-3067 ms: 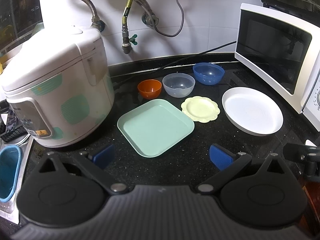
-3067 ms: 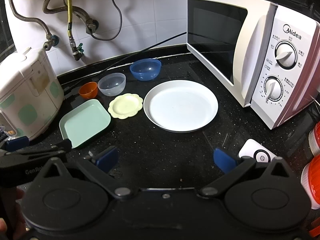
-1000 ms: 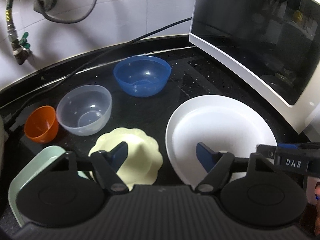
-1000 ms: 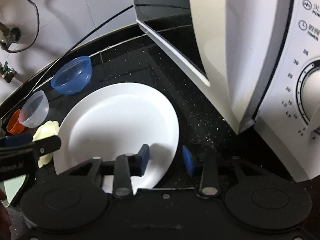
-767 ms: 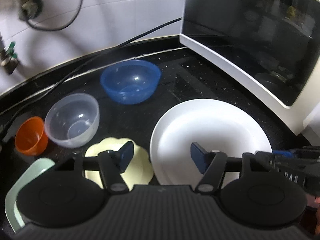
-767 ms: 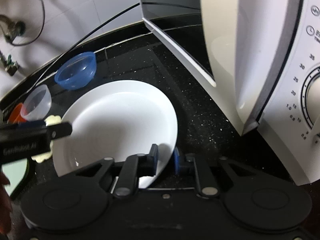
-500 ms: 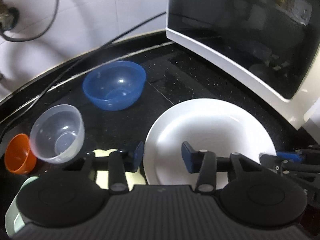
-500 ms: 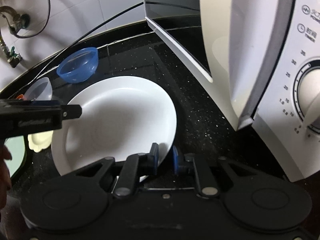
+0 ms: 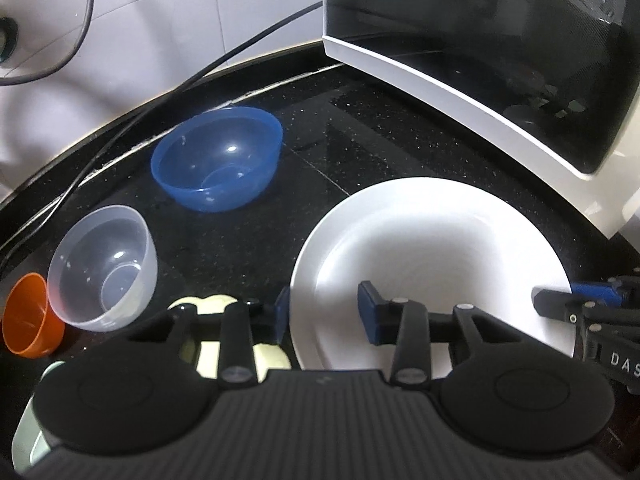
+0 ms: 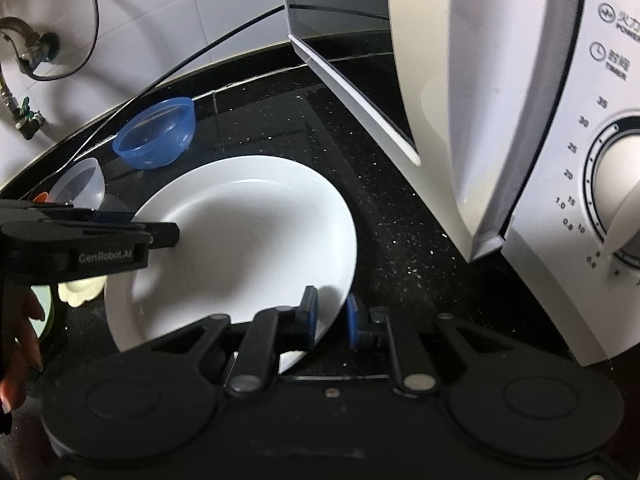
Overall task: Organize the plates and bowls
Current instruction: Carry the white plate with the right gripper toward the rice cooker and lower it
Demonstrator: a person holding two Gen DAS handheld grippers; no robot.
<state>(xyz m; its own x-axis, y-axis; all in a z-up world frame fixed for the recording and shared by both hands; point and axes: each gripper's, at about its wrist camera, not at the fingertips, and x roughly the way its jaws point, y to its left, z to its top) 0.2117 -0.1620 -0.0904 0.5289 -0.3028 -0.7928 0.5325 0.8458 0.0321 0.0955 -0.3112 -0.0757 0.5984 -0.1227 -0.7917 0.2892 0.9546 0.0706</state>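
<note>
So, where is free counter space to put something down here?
Bare black counter lies between the blue bowl, the white plate and the microwave. It is crowded at the left, where the clear bowl, orange cup and yellow plate cluster.

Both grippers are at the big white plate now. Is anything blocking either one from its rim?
Nothing visible. The left gripper straddles the white plate's rim, jaws closing with the rim between them. The right gripper has the opposite edge between its pads, apparently gripped.
</note>
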